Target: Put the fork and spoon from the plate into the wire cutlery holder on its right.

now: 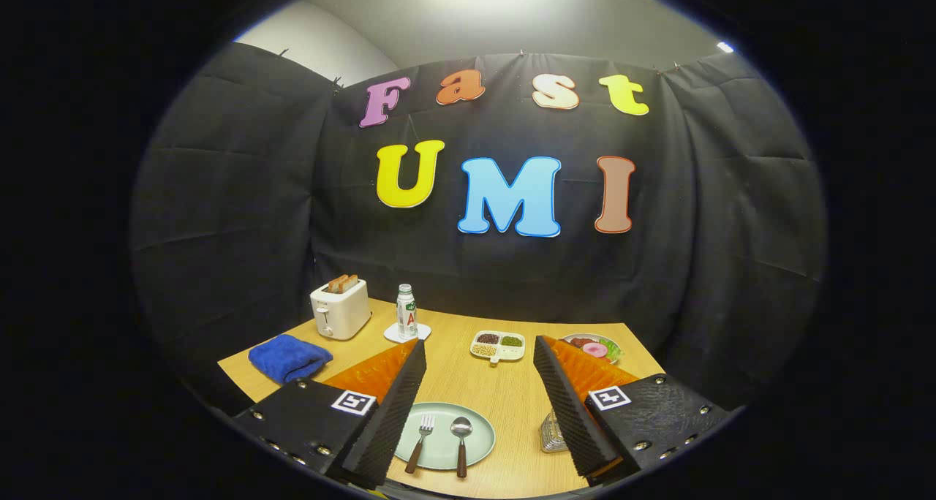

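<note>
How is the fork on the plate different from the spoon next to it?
The fork ends in prongs, while the spoon ends in a round bowl. The fork leans slightly, the spoon lies straighter. The fork is nearer the toaster side, the spoon nearer the wire holder. Both have brown handles and rest on the green plate, between the open claw fingers.

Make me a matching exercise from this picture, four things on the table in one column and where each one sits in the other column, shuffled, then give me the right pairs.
The gripper is open above the table.

Things
1. fork
2. bottle
3. blue cloth
4. wire cutlery holder

Places
A. on a white coaster
B. on the plate, left of the spoon
C. in front of the toaster
D. right of the plate, partly behind a gripper finger

Pairs: 1-B, 2-A, 3-C, 4-D
</note>
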